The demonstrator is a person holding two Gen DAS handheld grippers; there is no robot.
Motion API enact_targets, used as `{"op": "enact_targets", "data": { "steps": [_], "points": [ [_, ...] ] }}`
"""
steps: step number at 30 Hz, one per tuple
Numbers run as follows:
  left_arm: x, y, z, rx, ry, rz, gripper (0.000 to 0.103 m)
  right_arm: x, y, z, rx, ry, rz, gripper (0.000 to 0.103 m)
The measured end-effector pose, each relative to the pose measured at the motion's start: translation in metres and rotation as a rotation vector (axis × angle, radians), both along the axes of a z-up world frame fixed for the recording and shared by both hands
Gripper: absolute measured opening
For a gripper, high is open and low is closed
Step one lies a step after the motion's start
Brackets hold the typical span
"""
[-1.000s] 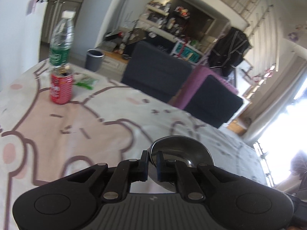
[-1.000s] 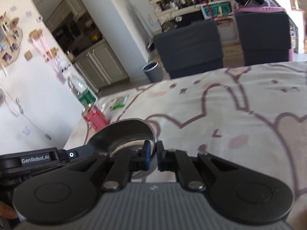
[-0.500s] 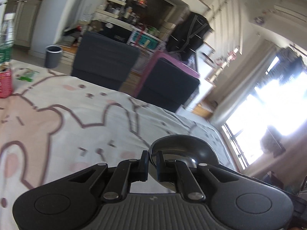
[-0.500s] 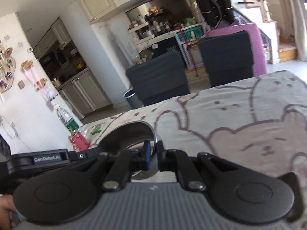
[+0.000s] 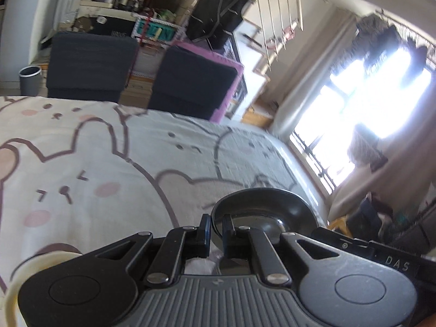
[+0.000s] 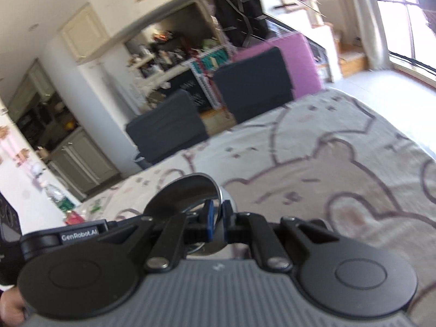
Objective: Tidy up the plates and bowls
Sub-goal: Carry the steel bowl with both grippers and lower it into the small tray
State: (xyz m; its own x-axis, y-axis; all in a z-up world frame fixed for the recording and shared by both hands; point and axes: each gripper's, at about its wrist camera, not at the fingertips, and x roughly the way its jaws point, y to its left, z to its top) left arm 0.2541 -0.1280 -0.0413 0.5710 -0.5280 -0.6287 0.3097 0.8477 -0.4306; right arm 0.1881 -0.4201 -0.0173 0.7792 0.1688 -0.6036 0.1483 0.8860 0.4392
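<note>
A steel bowl [image 5: 261, 212] hangs just above the bear-print tablecloth [image 5: 81, 169], held from both sides. My left gripper [image 5: 216, 229] is shut on the bowl's left rim. In the right wrist view the same bowl [image 6: 185, 196] tilts up to the left, with my right gripper [image 6: 216, 218] shut on its right rim. Each view shows the other gripper's black body beside the bowl. The curved rim of a cream dish [image 5: 16, 280] shows at the lower left of the left wrist view, mostly hidden behind the gripper.
Two dark chairs [image 5: 90, 62] stand behind the table's far edge, with a grey bin [image 5: 30, 79] on the floor. A green-labelled bottle [image 6: 58, 199] and a red can [image 6: 72, 216] stand at the table's far left. Bright windows [image 5: 368, 103] are to the right.
Both grippers have swept to the right along the table with the bowl between them. The can and bottle have slid out of the left wrist view, and the window has come in.
</note>
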Motion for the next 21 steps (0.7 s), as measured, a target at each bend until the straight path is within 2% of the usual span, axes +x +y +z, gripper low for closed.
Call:
{"op": "enact_targets", "data": {
  "steps": [7, 14, 21],
  "points": [
    [0.008, -0.029, -0.023, 0.038, 0.058, -0.052, 0.009, -0.002, -0.006, -0.007, -0.032, 0.075, -0.025, 0.009],
    [0.013, -0.06, -0.047, 0.11, 0.111, -0.1, 0.009, 0.0, -0.015, -0.018, -0.047, 0.174, -0.051, 0.009],
    [0.014, -0.076, -0.064, 0.168, 0.146, -0.138, 0.01, 0.0, -0.016, -0.026, -0.053, 0.212, -0.057, 0.009]
  ]
}}
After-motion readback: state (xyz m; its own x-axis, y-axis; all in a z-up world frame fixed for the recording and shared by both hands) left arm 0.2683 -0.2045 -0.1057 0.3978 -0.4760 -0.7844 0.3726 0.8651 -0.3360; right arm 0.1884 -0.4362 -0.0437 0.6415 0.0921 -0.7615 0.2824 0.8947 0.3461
